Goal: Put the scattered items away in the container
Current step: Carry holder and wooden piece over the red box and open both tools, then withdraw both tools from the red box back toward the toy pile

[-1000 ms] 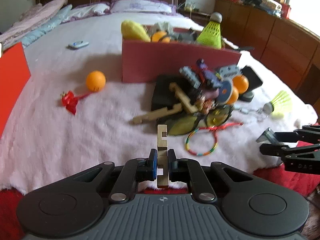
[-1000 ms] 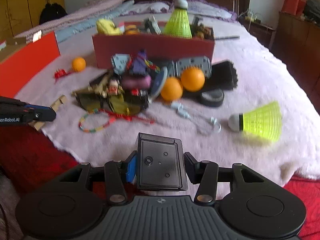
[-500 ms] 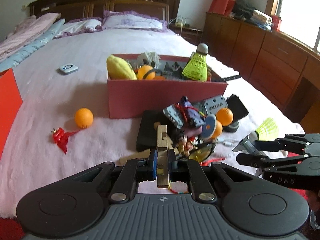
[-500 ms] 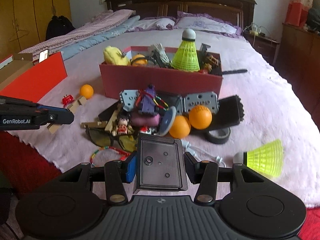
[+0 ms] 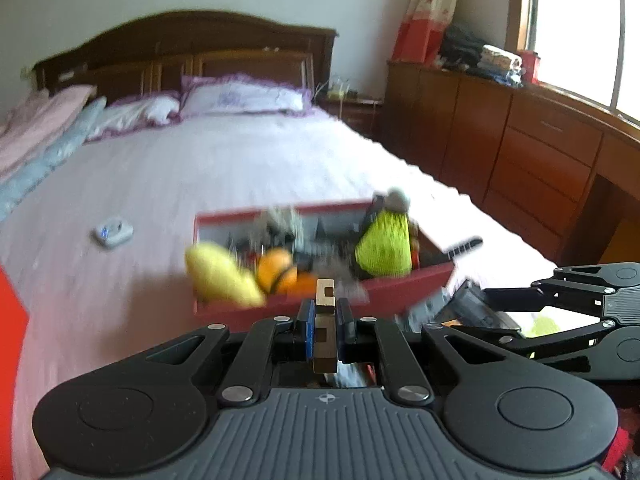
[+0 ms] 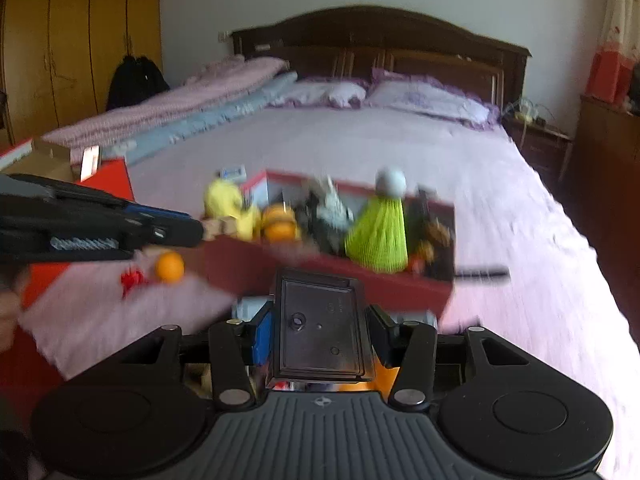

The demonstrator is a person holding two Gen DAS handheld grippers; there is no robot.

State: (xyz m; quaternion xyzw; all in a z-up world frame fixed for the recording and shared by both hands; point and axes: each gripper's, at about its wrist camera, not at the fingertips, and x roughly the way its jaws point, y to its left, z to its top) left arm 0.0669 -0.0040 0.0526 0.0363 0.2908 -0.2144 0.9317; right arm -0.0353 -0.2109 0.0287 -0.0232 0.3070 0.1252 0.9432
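Box [image 5: 404,286] of red card sits on the bed [image 5: 180,184], already crowded with a yellow fruit-shaped toy [image 5: 222,276], an orange ball [image 5: 274,268], a green shuttlecock [image 5: 386,246] and darker items blurred beyond telling. Left gripper [image 5: 325,328] is clamped on a thin wooden block [image 5: 325,334], held upright in front of the box's near wall. Right gripper [image 6: 320,338] squeezes a flat black plate [image 6: 320,328] between its pads, also just short of the box. Another orange ball [image 6: 170,266] and a small red toy [image 6: 132,278] lie on the pink blanket [image 6: 120,312] left of the box. A white remote [image 5: 113,232] rests farther up the bed, pillows [image 5: 240,98] and a dark headboard [image 5: 180,52] beyond.
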